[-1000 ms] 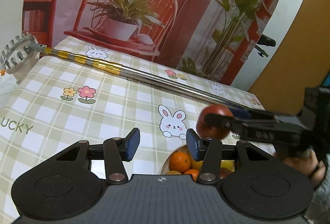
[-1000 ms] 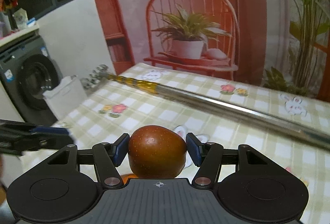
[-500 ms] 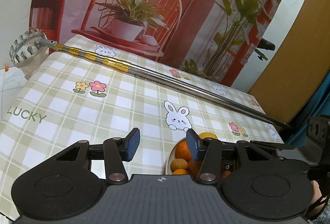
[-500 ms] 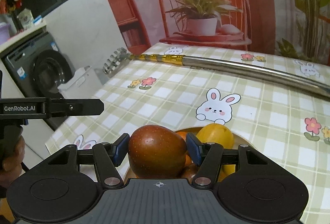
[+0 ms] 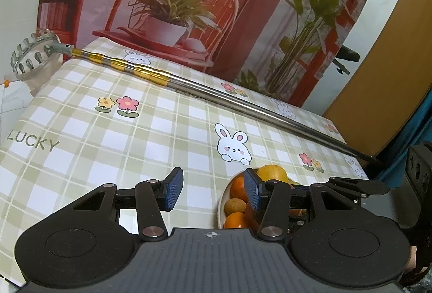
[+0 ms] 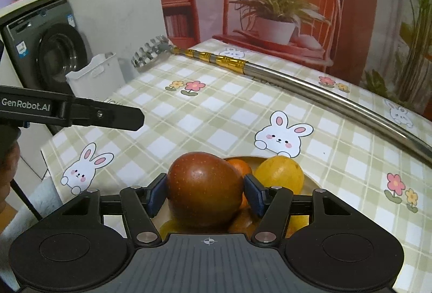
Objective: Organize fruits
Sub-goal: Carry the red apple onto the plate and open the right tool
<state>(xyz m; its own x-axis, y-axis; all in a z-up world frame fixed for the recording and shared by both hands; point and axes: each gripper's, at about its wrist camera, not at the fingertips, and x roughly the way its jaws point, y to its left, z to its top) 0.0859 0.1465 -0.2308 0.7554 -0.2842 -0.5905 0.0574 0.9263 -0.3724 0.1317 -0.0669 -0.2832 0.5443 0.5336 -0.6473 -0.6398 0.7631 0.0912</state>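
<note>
Apple [image 6: 205, 189] sits clamped between the pads of the right hand-held gripper [image 6: 205, 194], directly above the bowl [image 6: 310, 181] on the tabletop [image 6: 216, 115], so the drop looks to be straight down. Left hand-held gripper [image 5: 213, 191] hangs spread and empty just left of the bowl. Visible fruit already inside: one yellow fruit [image 6: 279, 174], about three oranges [image 5: 237, 189]; more is hidden.

Both views are evenly and softly lit; no hard shadows are cast on the tablecloth [image 5: 113, 136]. A pale glare is seen along the metal pole [image 6: 318, 89]. Straight lines are bent by fisheye distortion toward the edges, and the corners are darkened. Focus is kept sharp throughout.
</note>
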